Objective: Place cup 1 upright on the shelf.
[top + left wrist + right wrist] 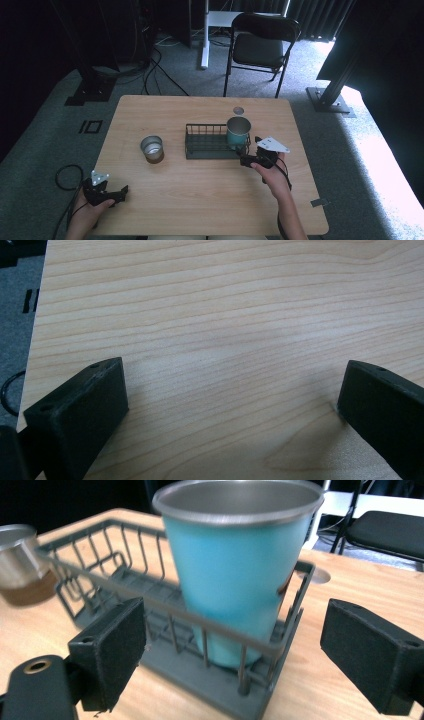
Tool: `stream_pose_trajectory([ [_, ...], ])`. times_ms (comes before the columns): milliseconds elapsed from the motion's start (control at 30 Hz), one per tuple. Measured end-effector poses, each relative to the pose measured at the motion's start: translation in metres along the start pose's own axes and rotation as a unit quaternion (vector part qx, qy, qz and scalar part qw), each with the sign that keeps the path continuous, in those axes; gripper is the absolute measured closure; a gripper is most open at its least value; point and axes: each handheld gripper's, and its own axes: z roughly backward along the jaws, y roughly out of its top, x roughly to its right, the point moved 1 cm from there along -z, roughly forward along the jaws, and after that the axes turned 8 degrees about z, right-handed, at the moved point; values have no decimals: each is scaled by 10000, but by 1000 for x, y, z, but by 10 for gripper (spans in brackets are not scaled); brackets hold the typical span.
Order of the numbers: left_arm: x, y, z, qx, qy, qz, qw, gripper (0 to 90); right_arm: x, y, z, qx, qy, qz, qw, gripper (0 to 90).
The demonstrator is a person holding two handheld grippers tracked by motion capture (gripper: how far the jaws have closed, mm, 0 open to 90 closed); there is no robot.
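A black folding chair (260, 45) stands behind the wooden table (200, 200)

wooden table (200, 195) | on it: wire rack (210, 142), steel cup (152, 148)

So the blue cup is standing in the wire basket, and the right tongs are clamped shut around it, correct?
Not quite: the right tongs are open, jaws spread wide and apart from the blue cup. The right gripper view shows it. The cup does stand in the wire basket.
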Motion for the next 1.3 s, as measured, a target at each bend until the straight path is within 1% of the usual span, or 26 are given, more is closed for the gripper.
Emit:
stream_pose_trajectory([
  [33, 0, 0, 0, -1, 0, 0, 10000, 4, 0, -2, 1, -27, 17, 30, 10000, 110],
  [200, 0, 0, 0, -2, 1, -2, 10000, 4, 4, -12, 6, -66, 83, -12, 9999, 110],
  [300, 0, 0, 0, -1, 0, -2, 10000, 4, 5, -18, 9, -116, 136, 37, 9998, 110],
  [600, 0, 0, 0, 0, 0, -1, 10000, 5, 9, -32, 20, -137, 334, 77, 9993, 110],
  [700, 0, 0, 0, 1, 0, 0, 10000, 4, 11, -37, 24, -182, 378, 117, 9991, 110],
  [767, 0, 0, 0, 0, 1, 0, 10000, 5, 13, -41, 27, -212, 407, 84, 9989, 110],
  [1000, 0, 0, 0, 0, 0, 0, 10000, 5, 19, -53, 40, -328, 425, 102, 9985, 110],
  [1200, 0, 0, 0, 0, 1, -1, 10000, 4, 20, -65, 48, -438, 436, 119, 9980, 110],
  [1300, 0, 0, 0, -2, 1, -6, 10000, 5, 21, -71, 52, -504, 434, 91, 9977, 110],
])
